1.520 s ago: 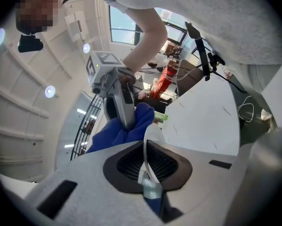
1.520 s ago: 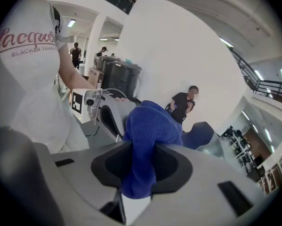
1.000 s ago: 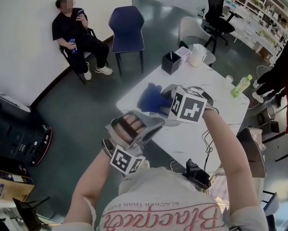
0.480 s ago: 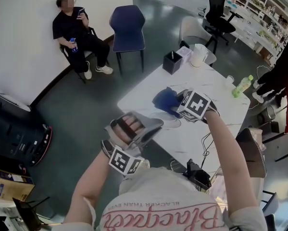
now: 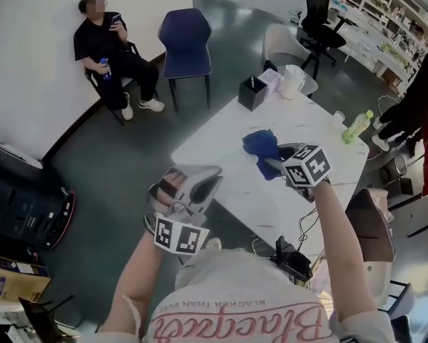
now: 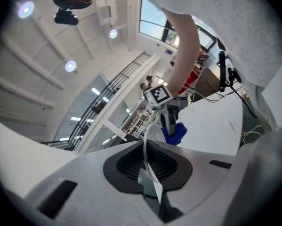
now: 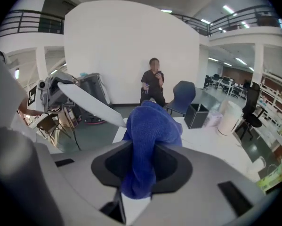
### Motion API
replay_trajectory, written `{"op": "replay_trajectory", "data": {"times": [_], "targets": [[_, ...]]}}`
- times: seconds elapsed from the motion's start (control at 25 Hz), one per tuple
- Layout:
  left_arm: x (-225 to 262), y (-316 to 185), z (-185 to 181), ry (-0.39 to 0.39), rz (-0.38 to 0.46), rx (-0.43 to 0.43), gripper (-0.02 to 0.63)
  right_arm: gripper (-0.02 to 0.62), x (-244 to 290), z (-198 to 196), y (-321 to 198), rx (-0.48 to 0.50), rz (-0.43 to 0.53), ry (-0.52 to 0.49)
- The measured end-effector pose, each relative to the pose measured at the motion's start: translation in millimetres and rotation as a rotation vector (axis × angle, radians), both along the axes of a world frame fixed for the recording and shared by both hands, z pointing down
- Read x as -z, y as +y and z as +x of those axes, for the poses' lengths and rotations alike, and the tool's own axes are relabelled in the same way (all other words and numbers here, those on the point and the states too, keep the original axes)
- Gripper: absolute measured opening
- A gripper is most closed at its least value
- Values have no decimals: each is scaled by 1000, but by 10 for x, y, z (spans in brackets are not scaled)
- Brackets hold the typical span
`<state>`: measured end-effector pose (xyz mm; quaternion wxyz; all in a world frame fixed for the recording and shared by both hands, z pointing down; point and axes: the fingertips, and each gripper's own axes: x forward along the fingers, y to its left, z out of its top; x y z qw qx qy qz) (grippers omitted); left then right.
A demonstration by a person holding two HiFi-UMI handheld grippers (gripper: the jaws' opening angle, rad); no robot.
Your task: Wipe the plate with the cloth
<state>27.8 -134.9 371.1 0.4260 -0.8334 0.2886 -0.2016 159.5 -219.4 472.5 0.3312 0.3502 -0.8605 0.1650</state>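
My left gripper (image 5: 187,195) holds a white plate (image 5: 201,182) off the table's near-left edge, tilted almost edge-on to the head view. In the left gripper view the plate (image 6: 147,147) stands as a thin rim between the closed jaws of the left gripper (image 6: 149,168). My right gripper (image 5: 276,164) is shut on a bunched blue cloth (image 5: 262,146) over the white table (image 5: 321,131), apart from the plate, to its right. In the right gripper view the cloth (image 7: 148,135) fills the jaws of the right gripper (image 7: 140,175), and the plate (image 7: 91,105) shows at the left.
A black box (image 5: 252,93), a white jug (image 5: 294,81) and a green bottle (image 5: 359,126) stand at the table's far side. A blue chair (image 5: 187,43) and a seated person (image 5: 110,56) are beyond it. A bag (image 5: 371,227) lies at the right.
The right gripper has carried the cloth to the right and down, away from the plate. The left gripper has rolled, so the plate now shows nearly edge-on.
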Motion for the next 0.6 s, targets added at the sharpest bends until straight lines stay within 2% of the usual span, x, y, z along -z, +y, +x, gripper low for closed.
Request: {"op": "replay_trajectory", "data": {"times": [0.12,0.28,0.48,0.6], "targets": [[35,-140,-126,131,-98,71,20,100,119,42,10,-86,67,-81],[42,-264,-249,290,-231,140,19,100,295,45,99,-176,128,-142],[20,-345,-304,387,-327,177,18,100,465,59,177,-275,215,-151],[28,-421,-350,446,-389,200,18,100,533,44,241,-321,236,-175]]}}
